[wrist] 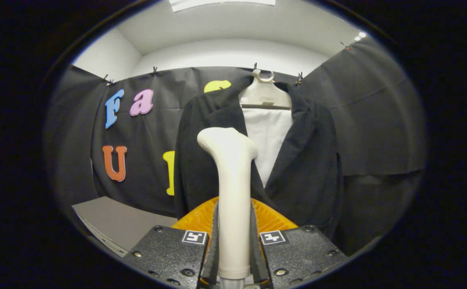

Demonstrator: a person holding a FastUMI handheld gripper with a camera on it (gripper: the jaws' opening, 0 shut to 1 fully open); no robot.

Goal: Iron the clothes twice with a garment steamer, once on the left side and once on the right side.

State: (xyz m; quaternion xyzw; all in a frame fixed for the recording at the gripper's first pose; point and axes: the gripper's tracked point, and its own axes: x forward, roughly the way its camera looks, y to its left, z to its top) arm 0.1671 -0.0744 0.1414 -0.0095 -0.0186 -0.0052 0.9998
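Note:
A white garment steamer (232, 192) stands upright between my fingers, its head bent toward the left at the top. My gripper (233, 253) is shut on the steamer's handle, both pads pressing its sides. Beyond the steamer hangs a black jacket (305, 160) on a white hanger (264, 94), open at the front over a white lining or shirt (269, 140). The steamer's head sits in front of the jacket's left lapel; I cannot tell whether it touches the cloth.
An orange ribbed object (201, 216) lies just beyond my fingers, under the steamer. A grey tabletop (113, 220) stretches off to the left below the black cloth wall (378, 120). The jacket hangs close in front of that wall.

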